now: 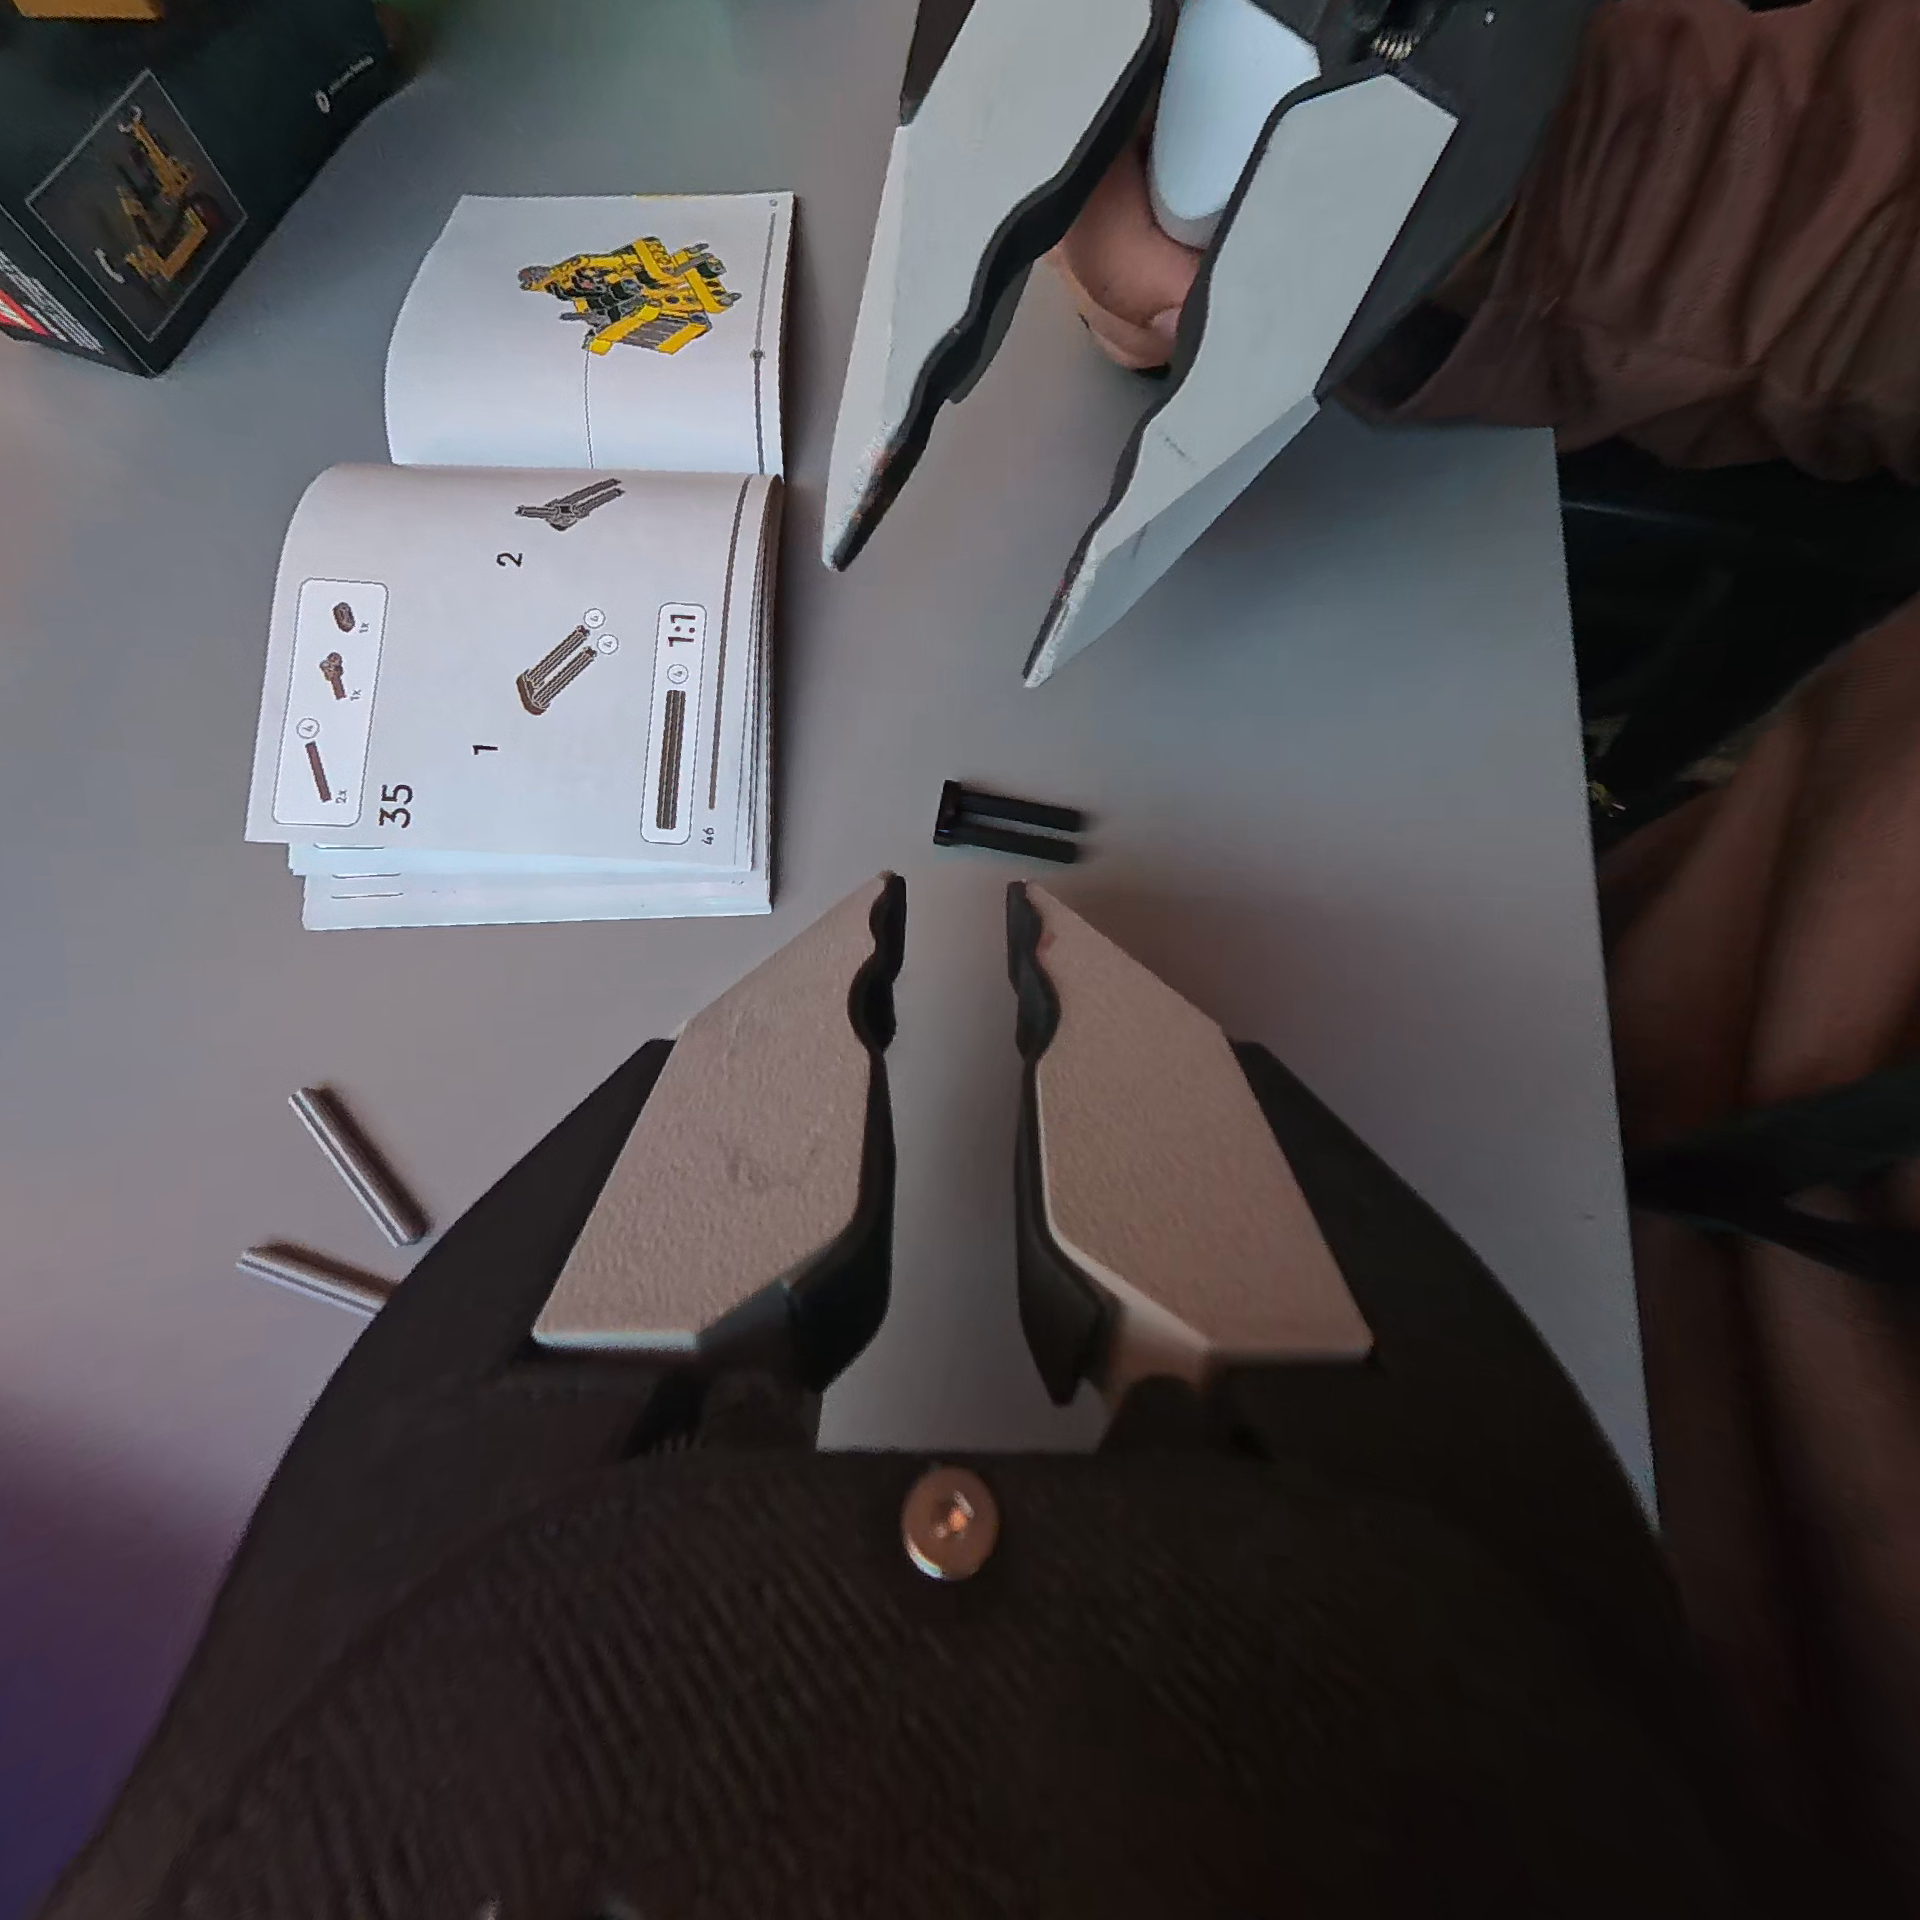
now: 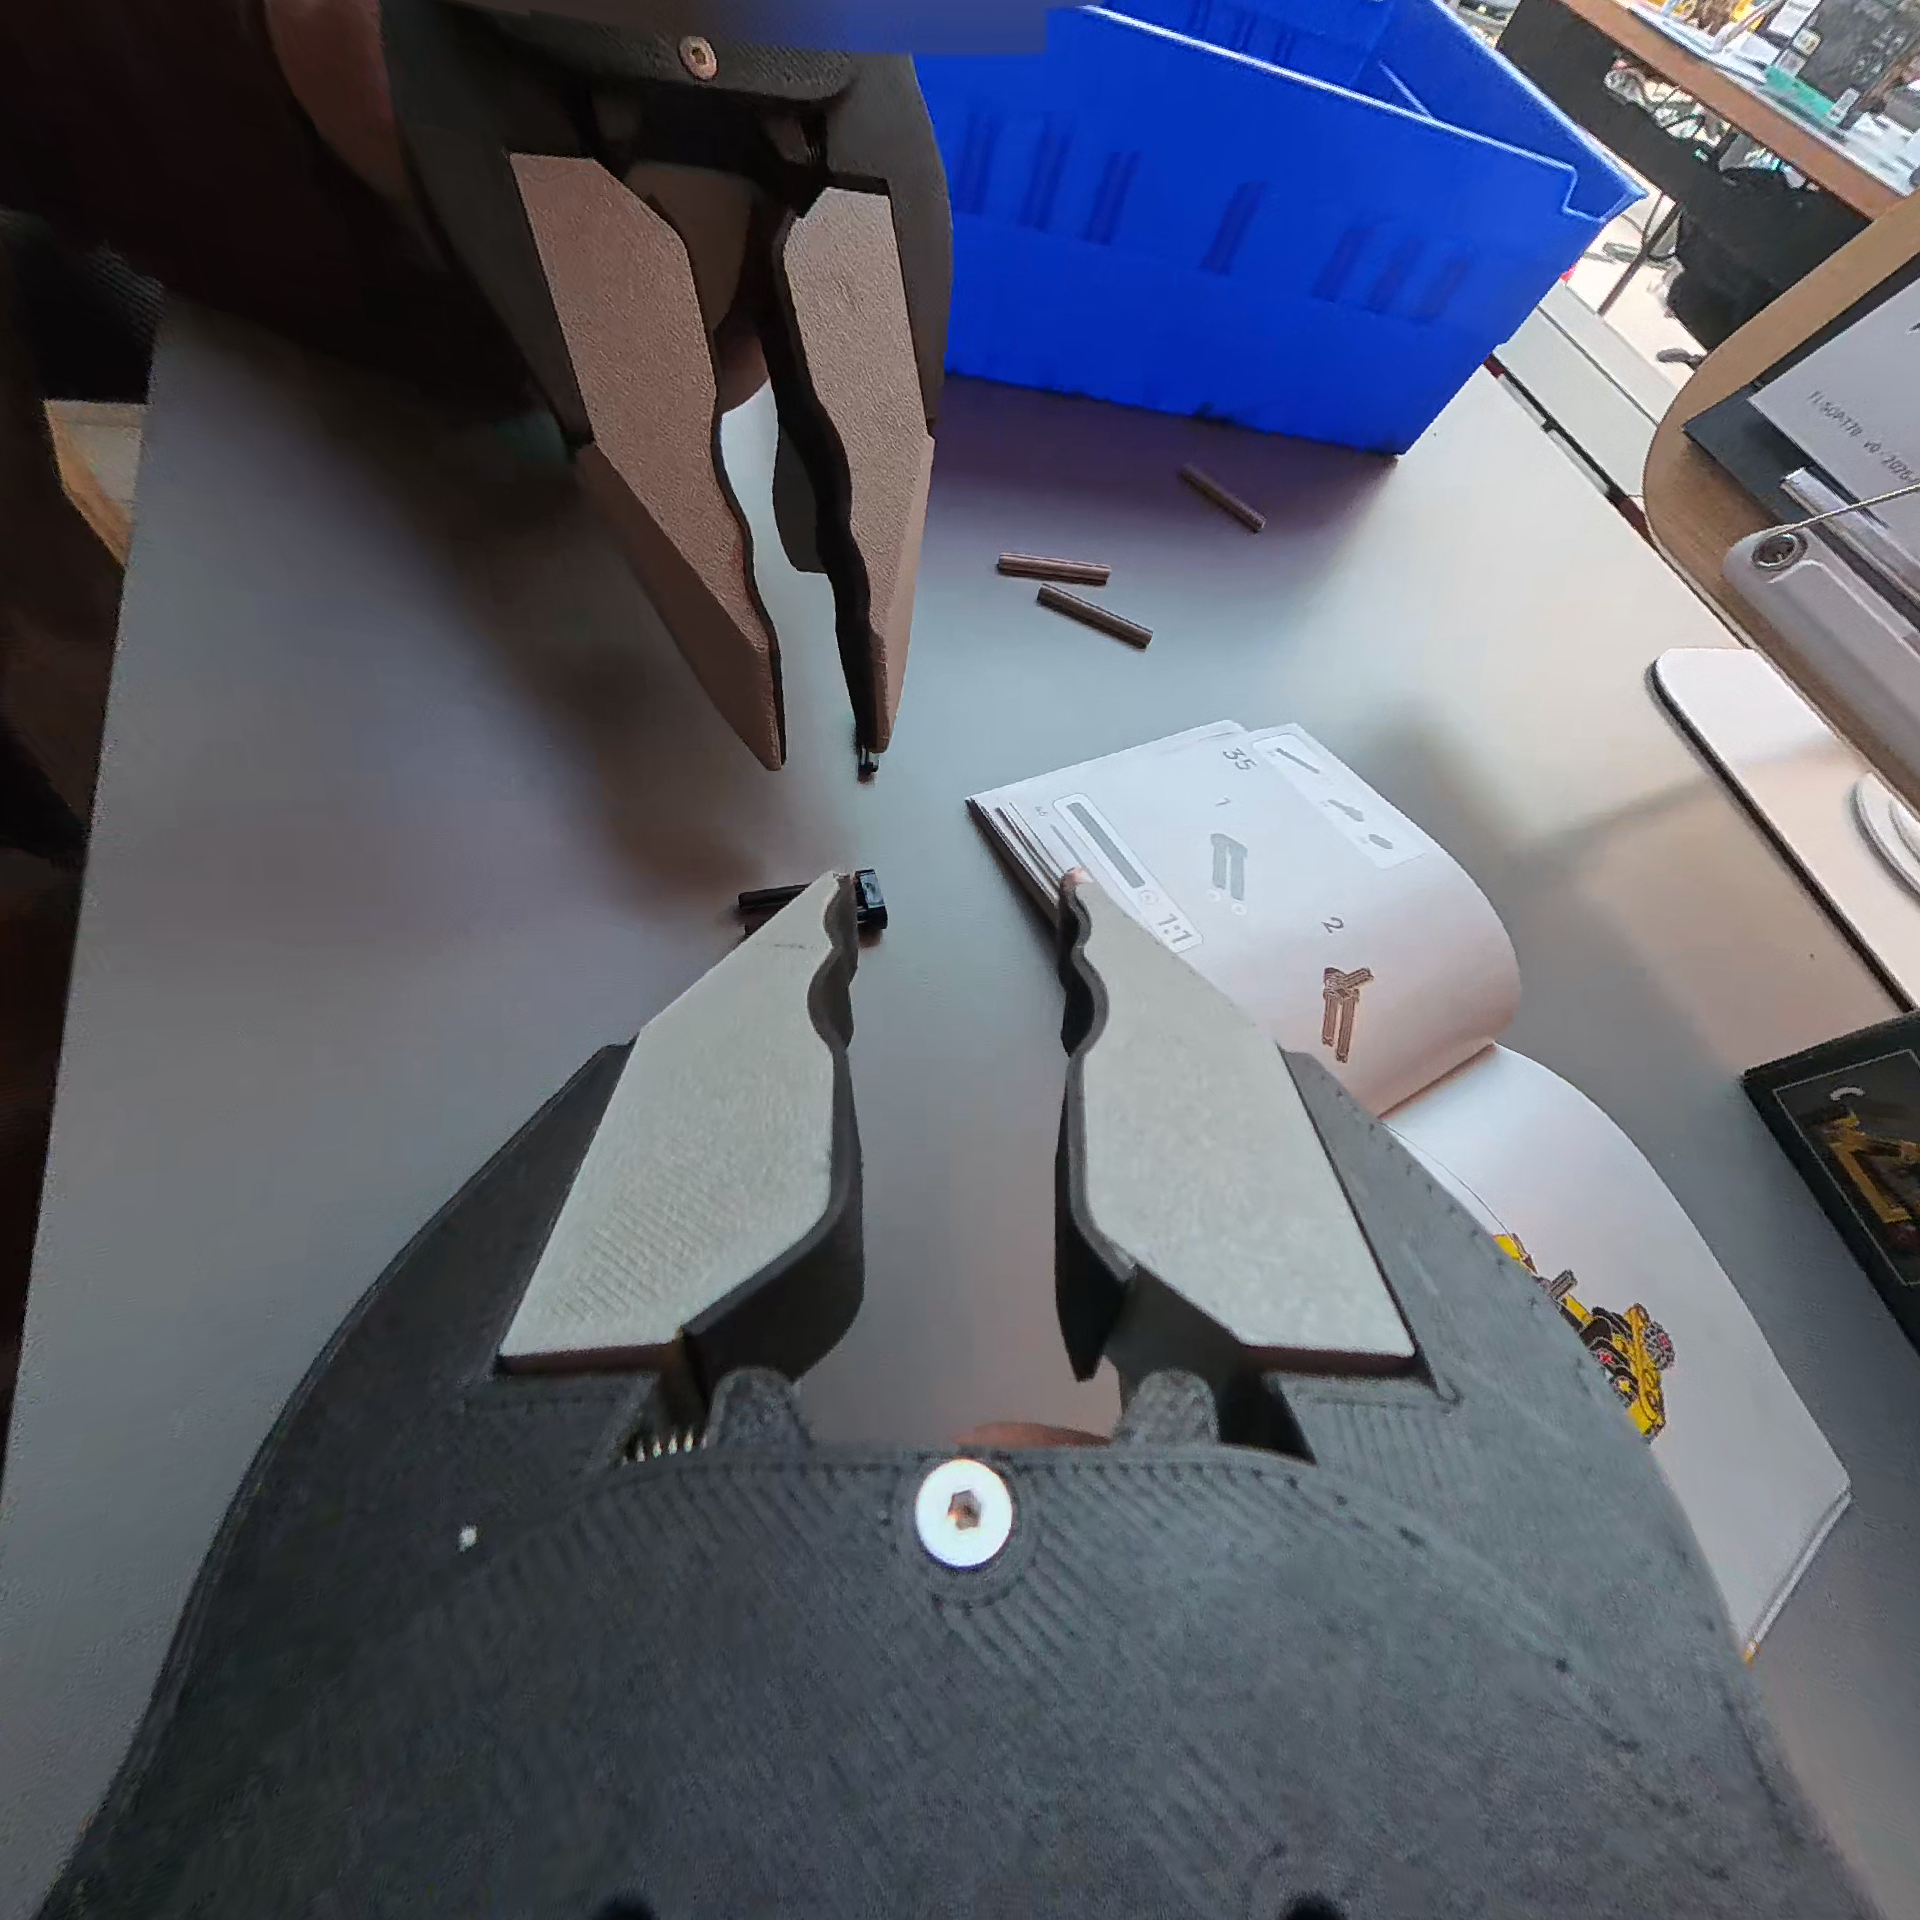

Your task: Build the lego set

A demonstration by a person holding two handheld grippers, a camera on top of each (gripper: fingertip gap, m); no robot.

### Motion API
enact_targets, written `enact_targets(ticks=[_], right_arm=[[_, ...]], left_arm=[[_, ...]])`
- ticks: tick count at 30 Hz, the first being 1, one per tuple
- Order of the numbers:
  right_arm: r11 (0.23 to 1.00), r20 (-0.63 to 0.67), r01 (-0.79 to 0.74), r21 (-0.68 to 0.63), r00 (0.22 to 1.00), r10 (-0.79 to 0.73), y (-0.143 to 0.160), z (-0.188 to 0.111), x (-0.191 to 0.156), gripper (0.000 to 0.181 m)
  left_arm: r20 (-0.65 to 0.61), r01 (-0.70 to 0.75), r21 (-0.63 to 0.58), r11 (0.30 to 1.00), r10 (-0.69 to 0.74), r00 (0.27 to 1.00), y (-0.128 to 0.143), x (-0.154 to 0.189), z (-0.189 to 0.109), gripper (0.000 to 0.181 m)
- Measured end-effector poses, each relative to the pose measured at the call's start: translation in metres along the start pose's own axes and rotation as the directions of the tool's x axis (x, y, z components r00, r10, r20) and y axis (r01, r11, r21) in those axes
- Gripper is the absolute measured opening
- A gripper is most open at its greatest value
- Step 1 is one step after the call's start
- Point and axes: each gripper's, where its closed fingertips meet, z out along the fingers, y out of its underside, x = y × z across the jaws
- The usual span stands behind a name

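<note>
- The black lego assembly (image 1: 1006,823), two black axles joined by a small connector at one end, lies flat on the grey bench (image 1: 1299,831). It sits just beyond the tips of the left gripper (image 1: 954,896), not touching them.
- The left gripper is partly open, with a clear gap between its fingers, and it holds nothing.
- The right gripper (image 2: 951,894) is open wider and is also empty. In the right wrist view its left fingertip covers part of the assembly (image 2: 871,900), so only the connector and one axle end show.
- In the right wrist view a small black piece (image 2: 867,764) shows at the tip of the left gripper (image 2: 826,753); I cannot tell what it is.
- The open instruction booklet (image 1: 540,665) lies beside the assembly.
- Loose grey axles: the left wrist view shows two (image 1: 358,1166), the right wrist view shows three (image 2: 1093,615).
- Only the right wrist view shows one blue bin (image 2: 1247,229) at the far side of the bench.
- One dark lego box (image 1: 156,197) lies beyond the booklet; the right wrist view shows only its corner.
</note>
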Motion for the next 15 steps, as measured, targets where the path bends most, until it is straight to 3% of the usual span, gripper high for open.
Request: enact_targets(ticks=[12,15], right_arm=[[0.998,-0.051,0.062,-0.028,0.997,-0.063,0.005,0.000,0.005,0.033],[0.998,-0.066,0.059,-0.023,0.996,-0.060,0.005,-0.001,0.008,0.033]], left_arm=[[0.012,0.059,0.020,0.998,-0.059,0.998,-0.001,-0.010,-0.003,0.013],[0.104,0.028,0.040,0.999,-0.032,0.994,-0.006,-0.026,-0.016,0.011]])
